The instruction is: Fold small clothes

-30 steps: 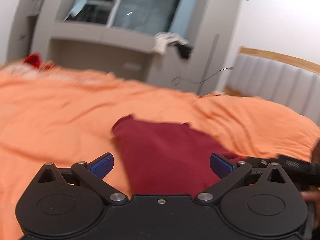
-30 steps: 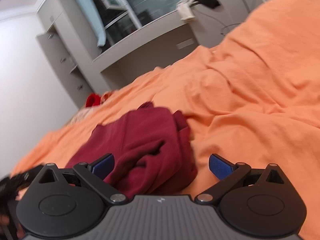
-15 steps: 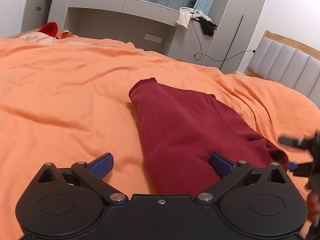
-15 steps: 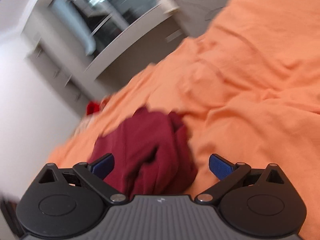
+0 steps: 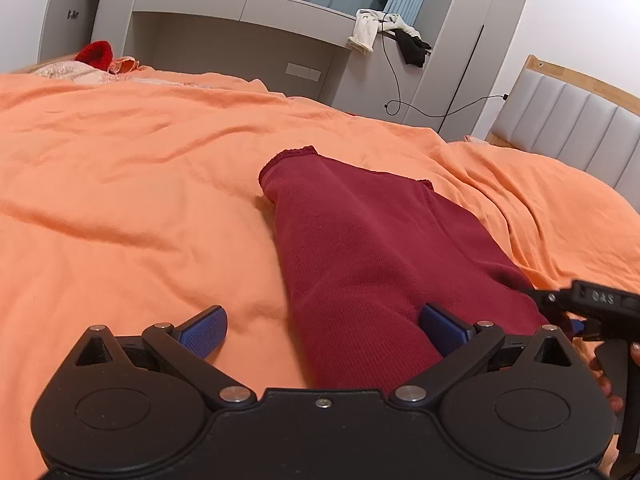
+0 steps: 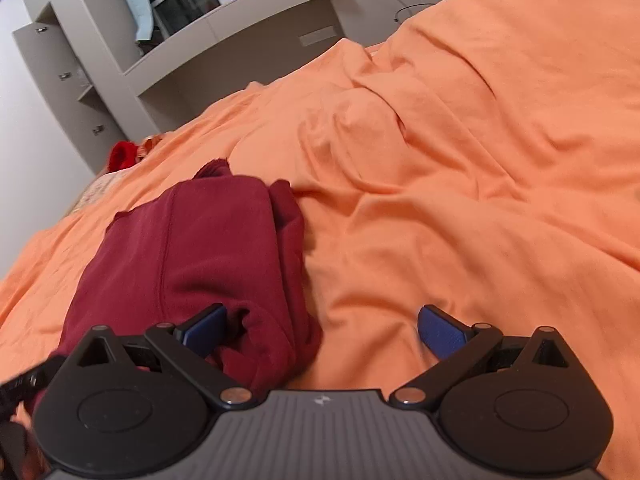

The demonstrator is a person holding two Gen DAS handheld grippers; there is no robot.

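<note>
A dark red knit garment [image 5: 372, 248] lies partly folded on the orange bedcover [image 5: 120, 200]. My left gripper [image 5: 323, 326] is open and empty just above the garment's near left edge, its right finger over the cloth. In the right wrist view the same garment [image 6: 192, 248] is bunched at its near right end. My right gripper [image 6: 322, 326] is open and empty, its left finger over that bunched end and its right finger over bare bedcover [image 6: 460, 200]. The right gripper's body shows at the left wrist view's right edge [image 5: 600, 304].
A grey padded headboard [image 5: 560, 120] stands at the right. A grey wall unit [image 5: 240, 40] with a ledge holding white and black clothes [image 5: 384, 32] and a cable lies beyond the bed. A red item [image 5: 96, 54] and pale cloth lie at the bed's far left.
Both grippers have tilted down and moved closer to the garment. The views have steadied after blur. The garment has not visibly moved.
</note>
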